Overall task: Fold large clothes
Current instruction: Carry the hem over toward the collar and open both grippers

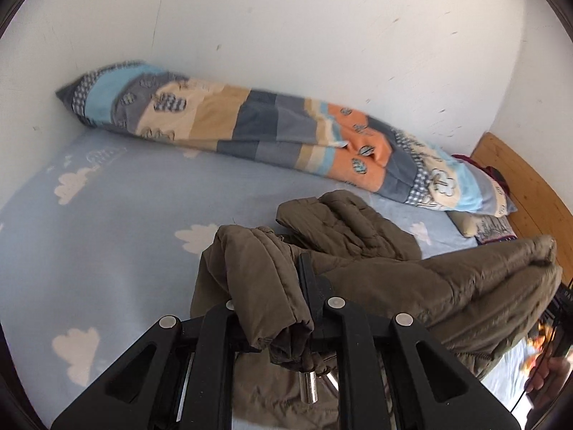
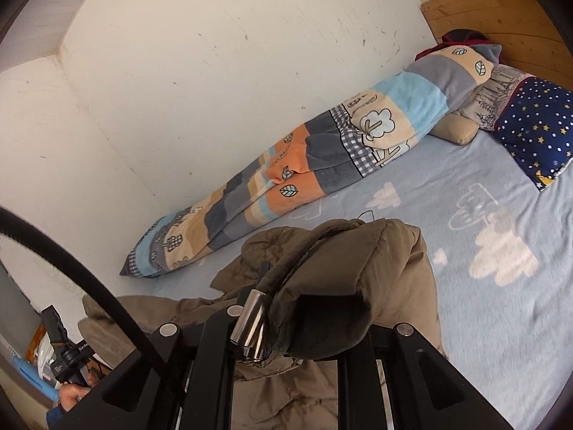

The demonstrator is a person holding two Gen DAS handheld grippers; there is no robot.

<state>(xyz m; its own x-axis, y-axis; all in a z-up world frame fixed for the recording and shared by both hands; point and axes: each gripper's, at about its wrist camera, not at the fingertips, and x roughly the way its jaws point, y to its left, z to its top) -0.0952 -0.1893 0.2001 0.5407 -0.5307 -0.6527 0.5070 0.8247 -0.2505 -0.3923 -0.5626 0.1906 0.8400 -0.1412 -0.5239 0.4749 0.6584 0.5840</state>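
An olive-brown padded jacket [image 1: 412, 279] hangs between my two grippers above the light blue bed sheet [image 1: 107, 236]. My left gripper [image 1: 275, 286] is shut on a bunched edge of the jacket; a metal cord end [image 1: 308, 387] dangles below it. One black finger [image 1: 306, 276] shows, the other is under the cloth. In the right wrist view my right gripper [image 2: 286, 286] is shut on another bunch of the jacket [image 2: 358, 286], with a metal cord end [image 2: 250, 326] over it. Its fingertips are hidden by fabric. A sleeve [image 1: 343, 225] rests on the bed.
A rolled patchwork blanket [image 1: 250, 125] lies along the white wall [image 1: 286, 18]. Pillows [image 2: 537, 125] and a wooden headboard [image 2: 501, 18] are at the bed's right end. The sheet has white cloud prints [image 2: 501, 254]. A black cable [image 2: 89, 294] crosses the right view's left side.
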